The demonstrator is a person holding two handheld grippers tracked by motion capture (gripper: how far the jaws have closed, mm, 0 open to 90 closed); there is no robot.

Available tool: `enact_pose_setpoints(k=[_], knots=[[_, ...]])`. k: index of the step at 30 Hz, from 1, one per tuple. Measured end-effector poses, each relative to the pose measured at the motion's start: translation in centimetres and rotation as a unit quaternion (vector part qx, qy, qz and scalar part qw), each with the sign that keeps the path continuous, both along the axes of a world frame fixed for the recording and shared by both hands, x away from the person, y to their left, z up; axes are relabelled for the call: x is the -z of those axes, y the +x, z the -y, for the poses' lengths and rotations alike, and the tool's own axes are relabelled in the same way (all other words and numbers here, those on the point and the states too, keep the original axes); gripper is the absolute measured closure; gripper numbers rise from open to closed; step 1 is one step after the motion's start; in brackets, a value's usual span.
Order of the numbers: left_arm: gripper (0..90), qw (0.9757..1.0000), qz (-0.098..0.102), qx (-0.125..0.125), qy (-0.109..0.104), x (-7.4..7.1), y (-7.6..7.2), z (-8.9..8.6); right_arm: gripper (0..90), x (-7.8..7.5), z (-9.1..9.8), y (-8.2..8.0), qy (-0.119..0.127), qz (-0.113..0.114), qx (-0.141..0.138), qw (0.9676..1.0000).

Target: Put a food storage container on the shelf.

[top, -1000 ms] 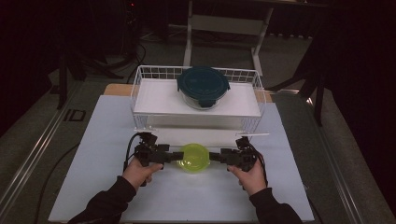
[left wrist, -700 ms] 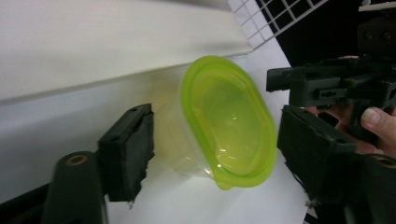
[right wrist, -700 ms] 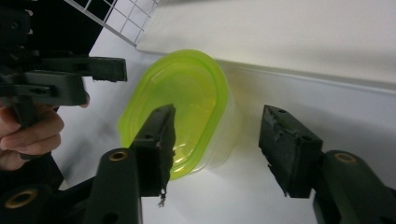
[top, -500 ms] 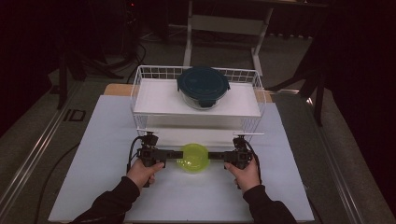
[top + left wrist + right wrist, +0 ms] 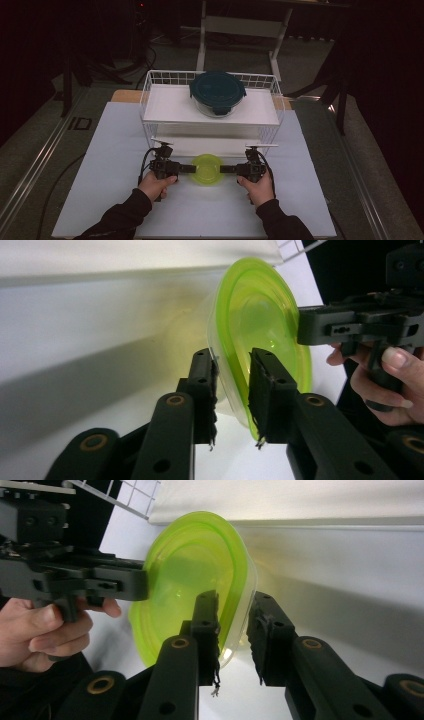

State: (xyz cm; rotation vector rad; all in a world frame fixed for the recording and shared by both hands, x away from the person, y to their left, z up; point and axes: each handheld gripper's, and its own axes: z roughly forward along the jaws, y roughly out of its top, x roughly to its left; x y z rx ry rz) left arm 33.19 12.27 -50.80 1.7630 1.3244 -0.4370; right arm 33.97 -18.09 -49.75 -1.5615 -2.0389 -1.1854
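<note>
A clear tub with a lime-green lid [image 5: 206,169] sits on the white table top just in front of the wire rack. My left gripper [image 5: 190,169] reaches it from the left and my right gripper [image 5: 223,169] from the right, both held level. In the left gripper view the jaws [image 5: 232,360] have just been closing and now pinch the tub's rim [image 5: 255,315], one pad on the green lid and one on the clear wall. The right gripper view shows the same: its jaws [image 5: 234,600] have just been closing on the opposite rim of the tub [image 5: 195,555].
A white wire rack [image 5: 150,100] stands directly behind the tub, with a shelf low over the table. On its upper shelf sits a glass container with a dark teal lid [image 5: 217,92]. The white table top [image 5: 100,200] extends to both sides and toward the person.
Both grippers have slid inward to the green-lidded tub and their jaws have narrowed onto its rim. The left hand has sunk slightly. The tub has stayed in place.
</note>
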Motion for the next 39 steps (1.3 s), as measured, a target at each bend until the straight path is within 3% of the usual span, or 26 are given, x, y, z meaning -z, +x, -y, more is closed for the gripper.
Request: enact_pose_setpoints(k=[6, 10, 13, 15, 18, 24, 31, 32, 39], knots=[[73.1, 0.9998, 0.016, 0.007, 0.005, -0.3, -0.6, 0.1, 76.7, 0.1, 0.1, -0.3, 0.007, -0.001, -0.001, 1.0], [75.3, 0.9999, 0.01, 0.004, 0.004, -0.6, -1.0, 0.1, 78.2, 0.1, 0.3, -0.6, 0.01, -0.004, -0.002, 0.9999], [75.8, 0.9998, 0.012, 0.002, 0.017, -0.8, -1.5, 0.2, 79.6, 0.1, 0.3, -0.9, 0.014, -0.003, -0.003, 0.9999], [76.4, 0.9996, 0.013, -0.005, 0.026, -0.9, -1.9, 0.3, 80.7, 0.3, 0.4, -1.1, 0.041, -0.022, 0.008, 0.9989], [77.1, 0.9995, 0.009, -0.009, 0.027, -0.8, -2.3, 0.2, 80.7, -0.2, -0.1, -1.6, 0.019, 0.004, 0.001, 0.9998], [78.8, 0.9995, 0.002, -0.014, 0.028, -0.8, -2.7, 0.1, 80.9, -0.7, -0.5, -2.1, 0.002, 0.015, -0.011, 0.9998], [79.7, 0.9995, 0.01, -0.008, 0.03, -2.0, -3.1, -0.2, 80.9, -1.1, -0.6, -2.5, 0.003, 0.02, -0.023, 0.9995], [79.9, 0.9995, 0.011, -0.007, 0.03, -2.3, -3.2, -0.2, 80.9, -1.5, -0.7, -2.7, -0.002, 0.03, -0.028, 0.9991], [80.1, 0.9996, 0.029, 0.002, 0.003, -3.9, -3.5, -0.6, 81.1, -3.7, -0.4, -3.2, 0.008, 0.049, -0.04, 0.998]])
